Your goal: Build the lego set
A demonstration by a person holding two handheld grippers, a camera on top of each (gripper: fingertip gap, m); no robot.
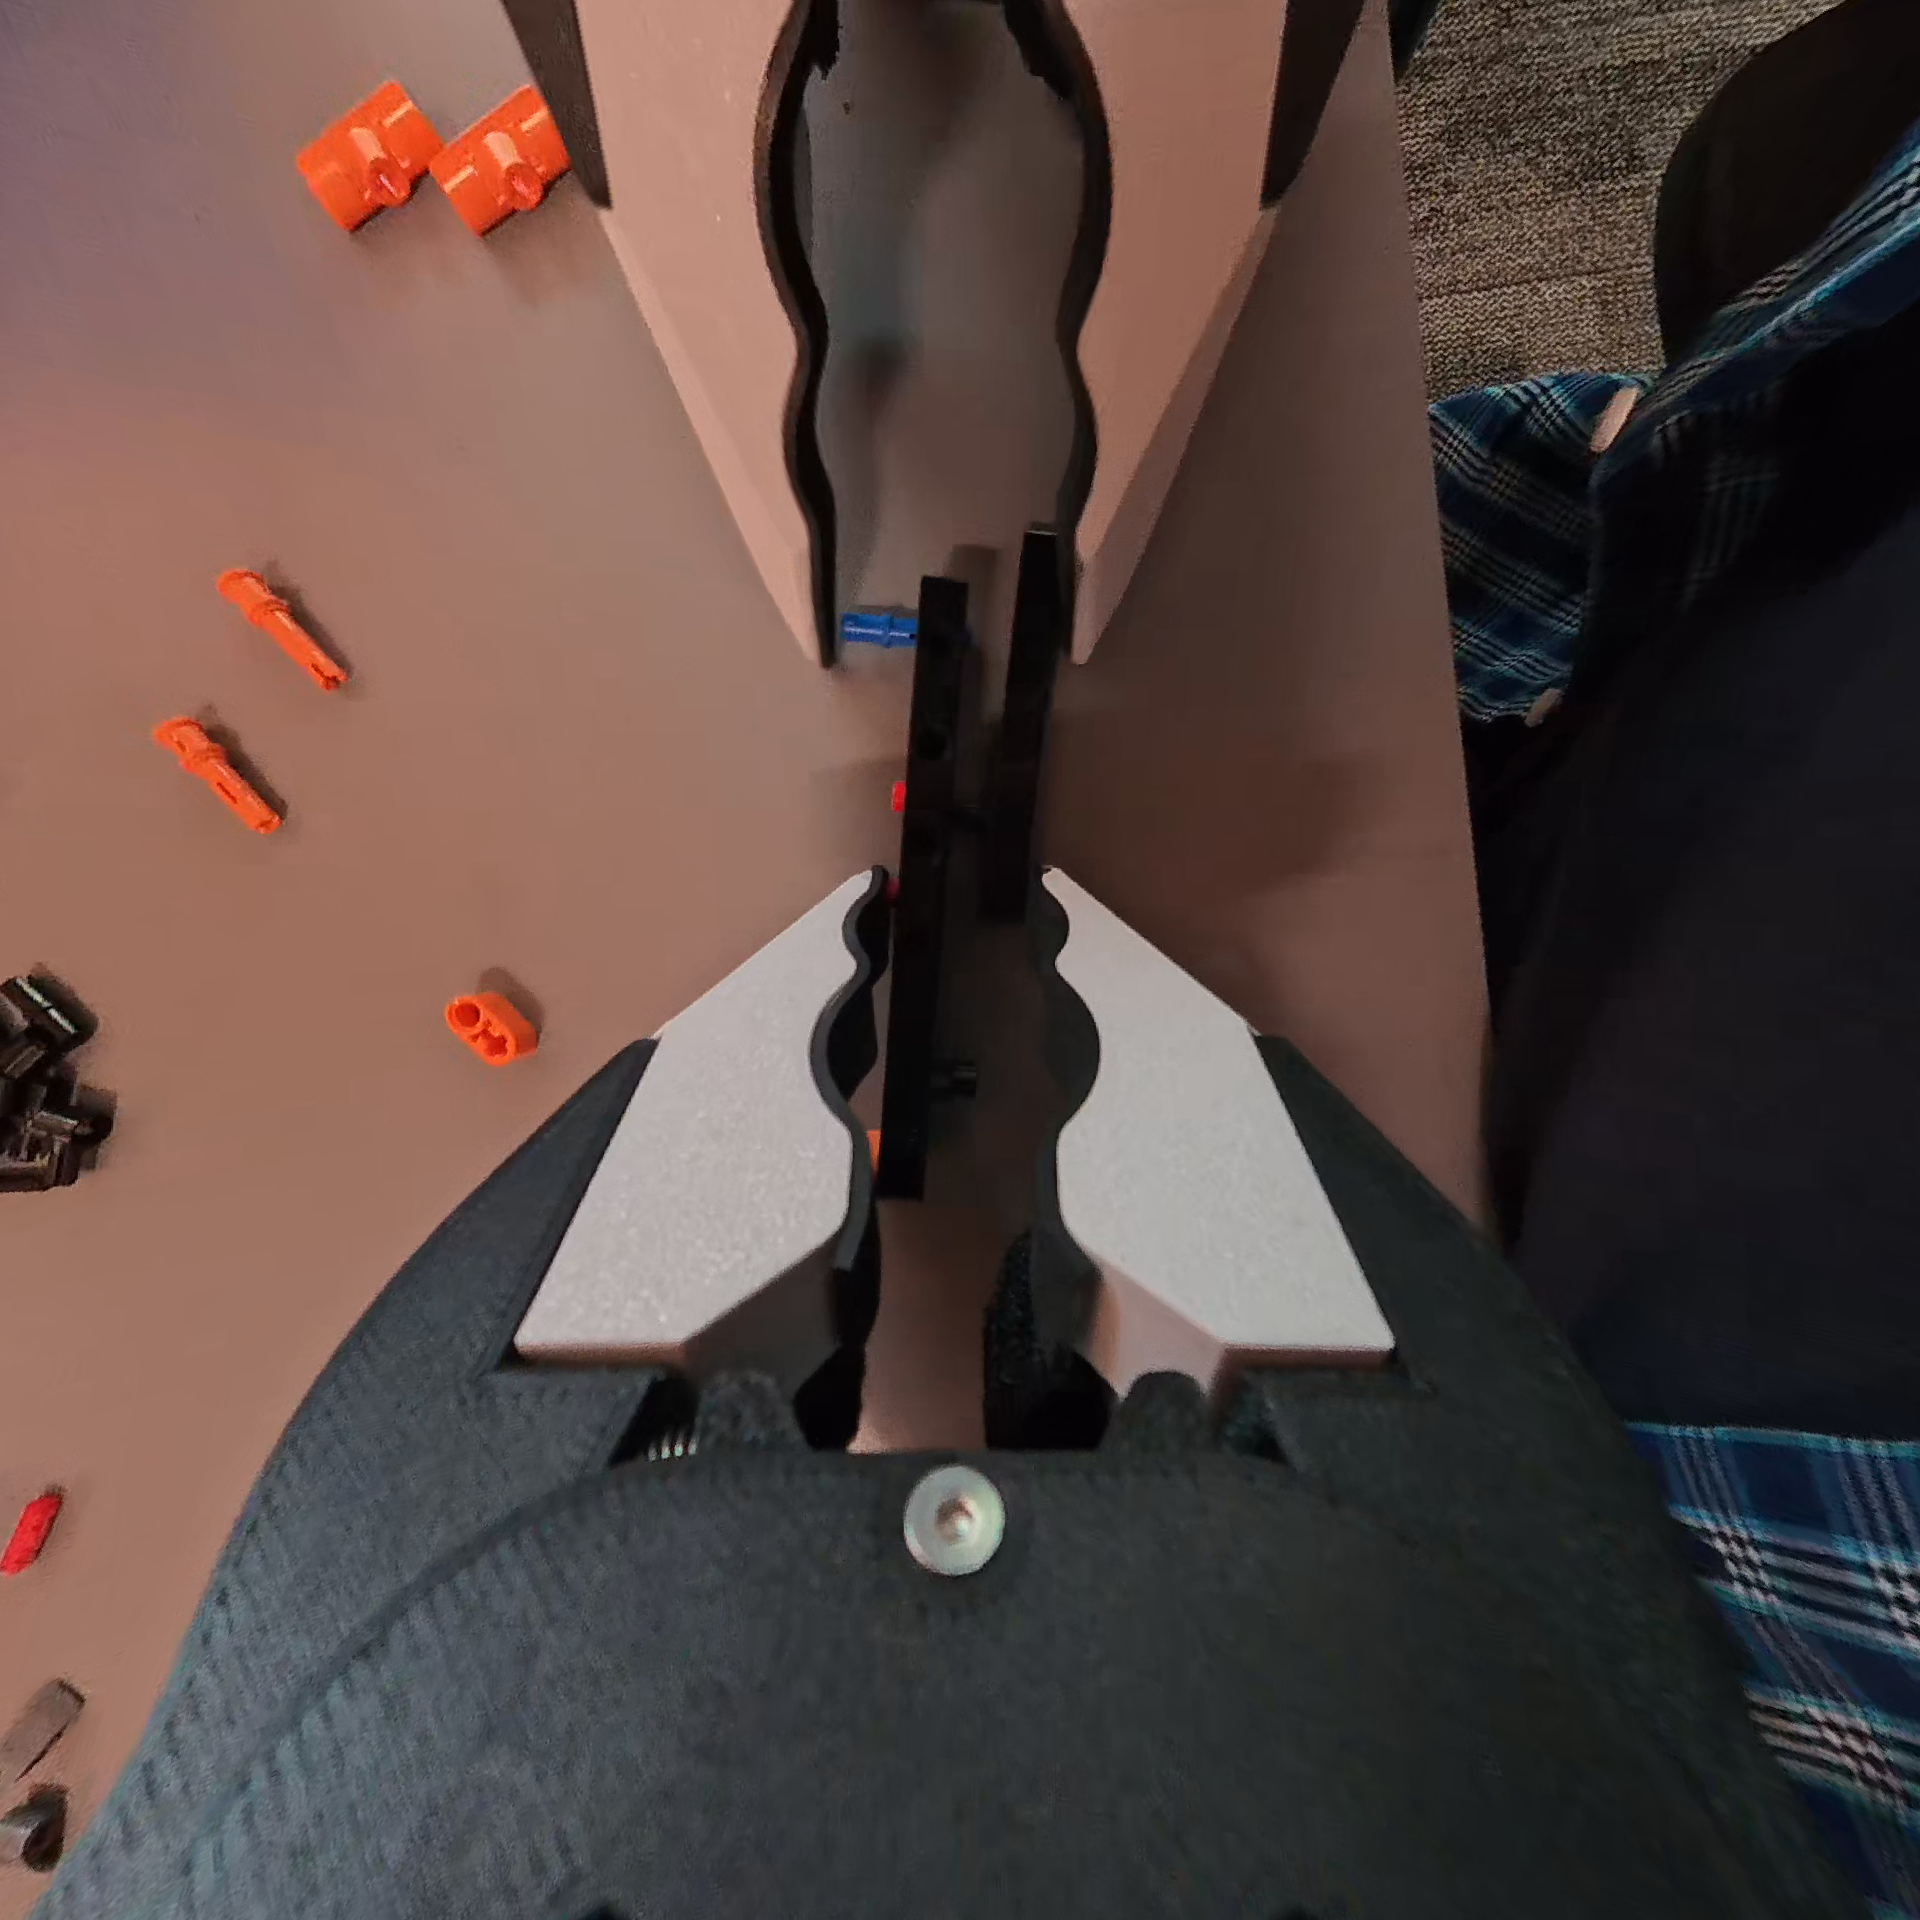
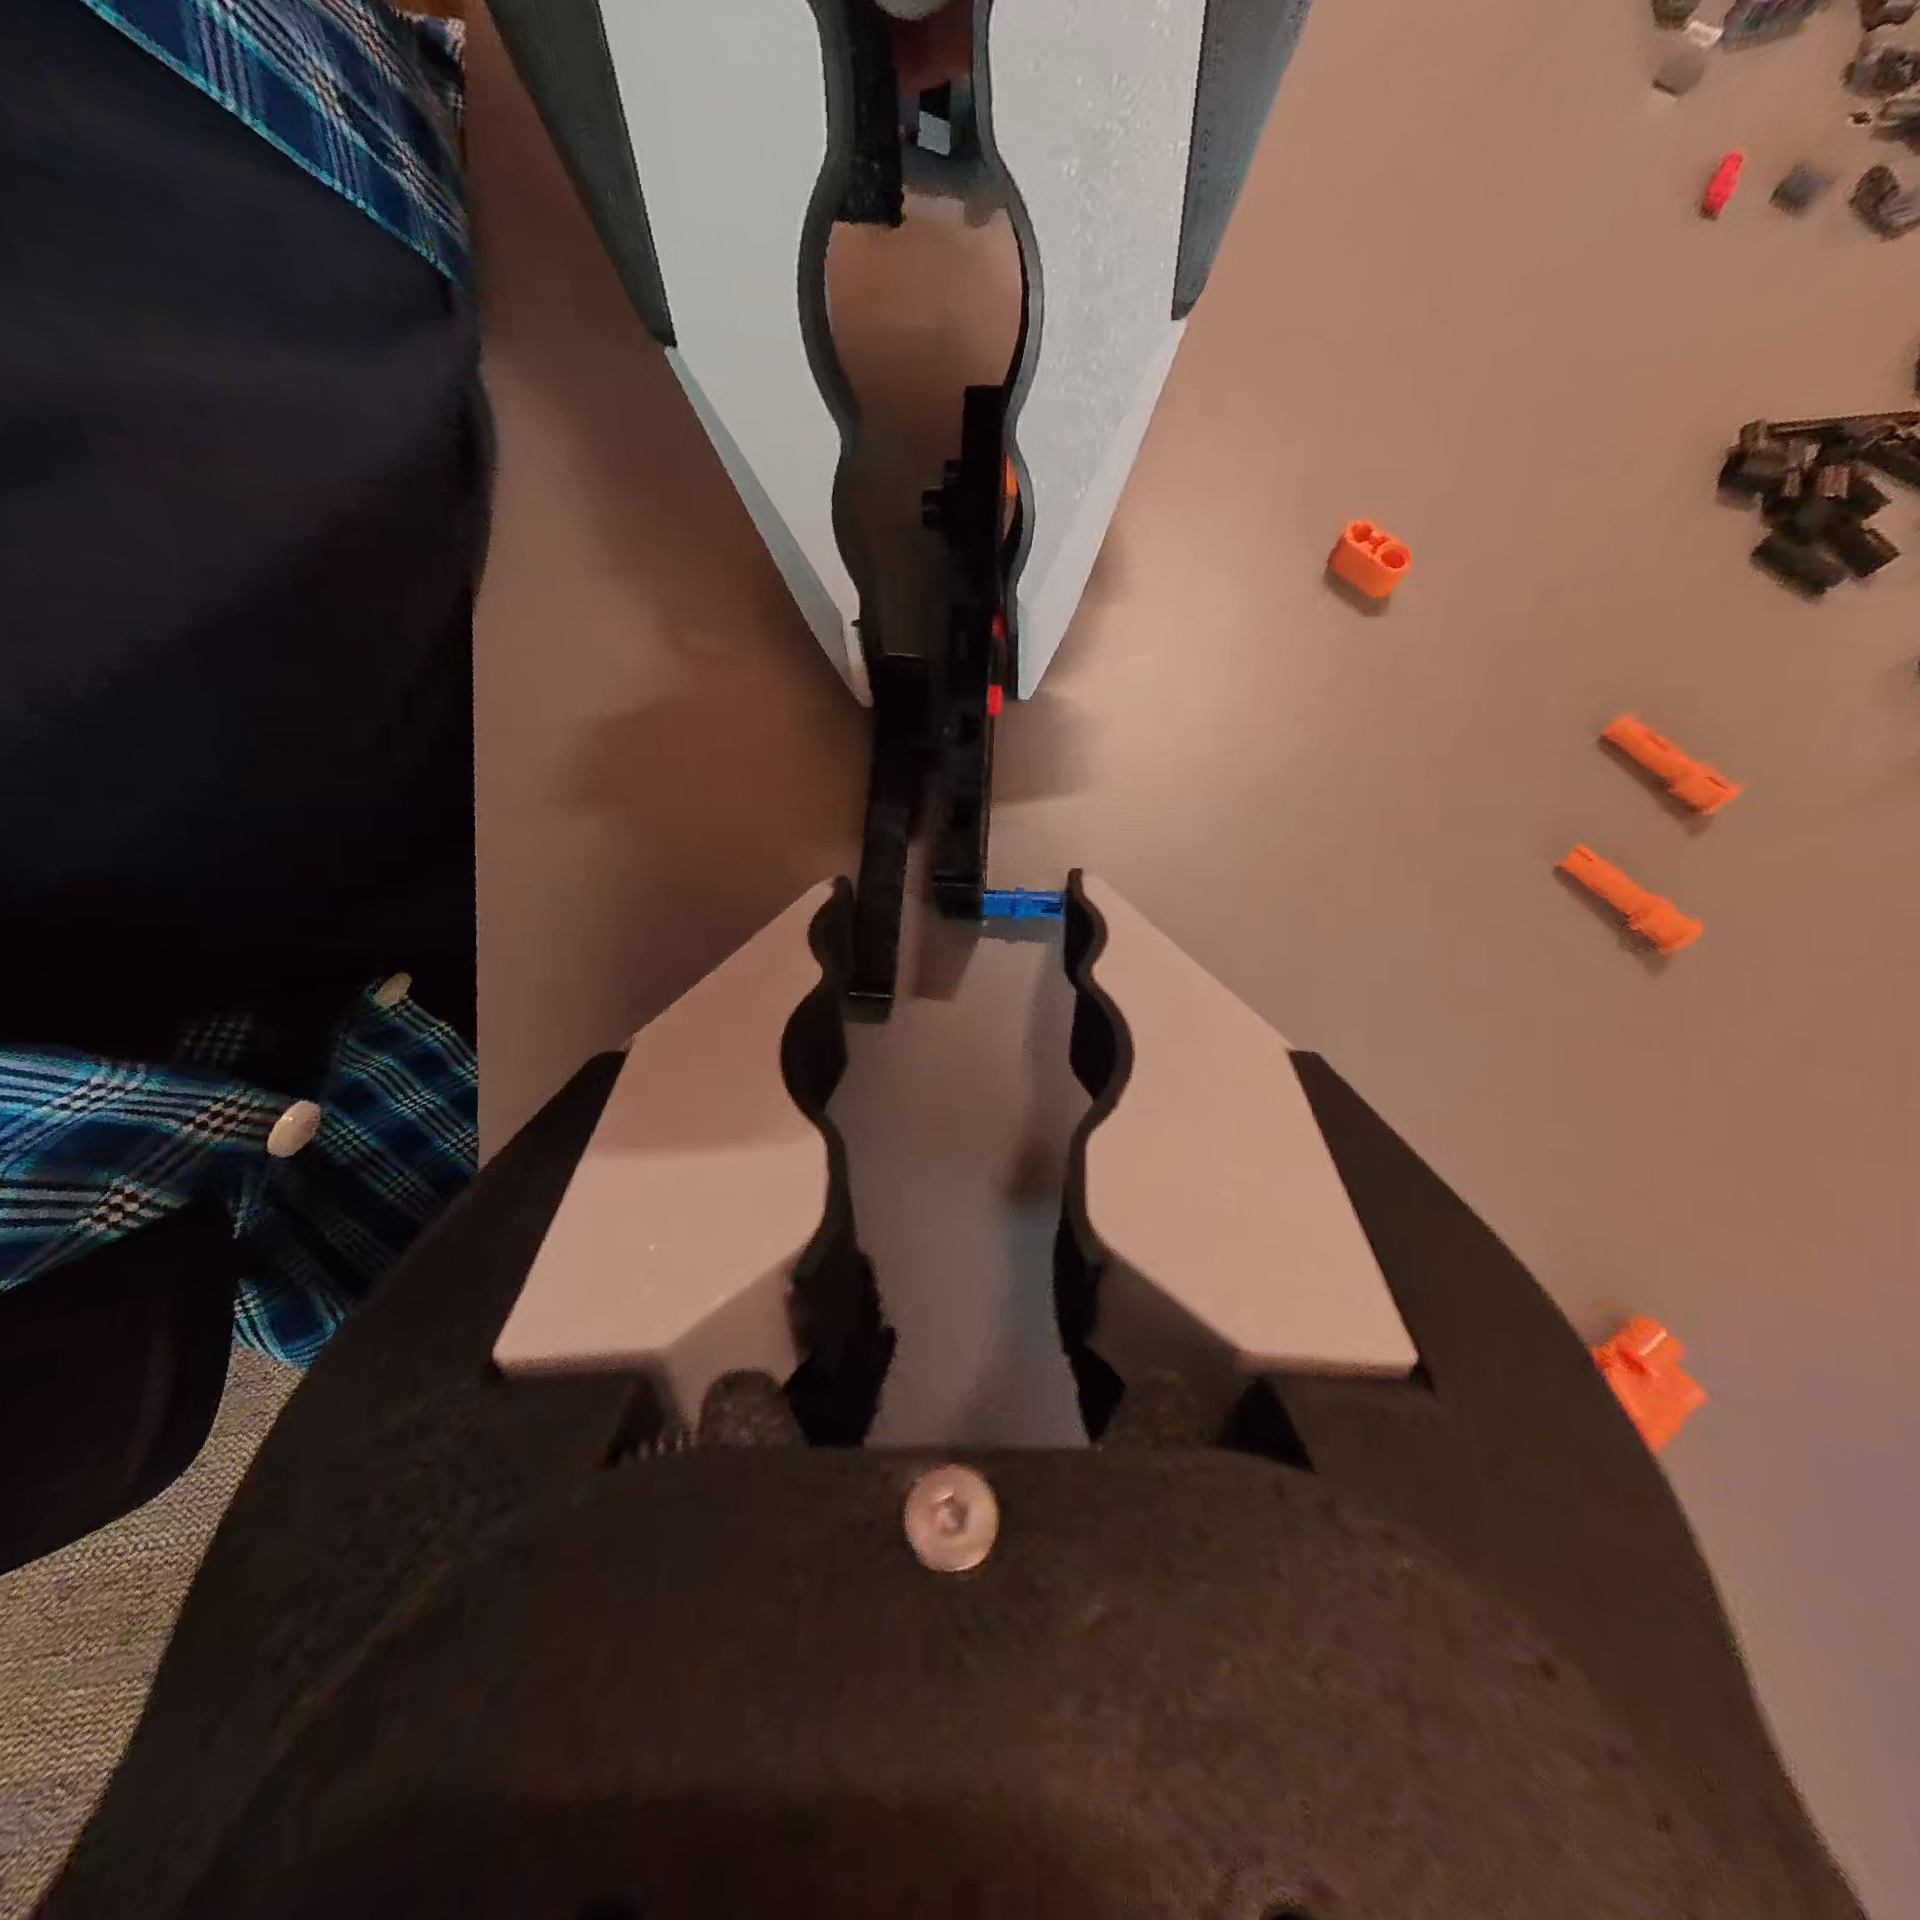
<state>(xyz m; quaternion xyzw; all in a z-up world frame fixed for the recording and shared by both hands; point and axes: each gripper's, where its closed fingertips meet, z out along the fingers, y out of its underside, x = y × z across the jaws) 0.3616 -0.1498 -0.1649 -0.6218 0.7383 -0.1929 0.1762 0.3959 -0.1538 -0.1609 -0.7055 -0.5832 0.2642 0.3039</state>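
A black lego assembly of two long beams side by side (image 1: pixel 925 883) is held between both grippers above the table. A blue pin (image 1: pixel 878 629) sticks out sideways from its far end; small red pins (image 1: pixel 897 795) show on its side. My left gripper (image 1: pixel 961 883) is shut across both beams at the near end. My right gripper (image 2: pixel 954 888) faces it. One of its fingers touches a black beam (image 2: pixel 873 935) and the other touches the blue pin (image 2: pixel 1023 904).
Two orange pins (image 1: pixel 281 629), a small orange connector (image 1: pixel 491 1029), two orange blocks (image 1: pixel 369 156), a pile of black parts (image 1: pixel 47 1081) and a red piece (image 1: pixel 31 1532) lie on the brown table (image 1: pixel 520 468). A person in a plaid shirt (image 1: pixel 1662 520) sits at the table edge. The gap from one gripper's tips to the other's is roughly 4 centimeters.
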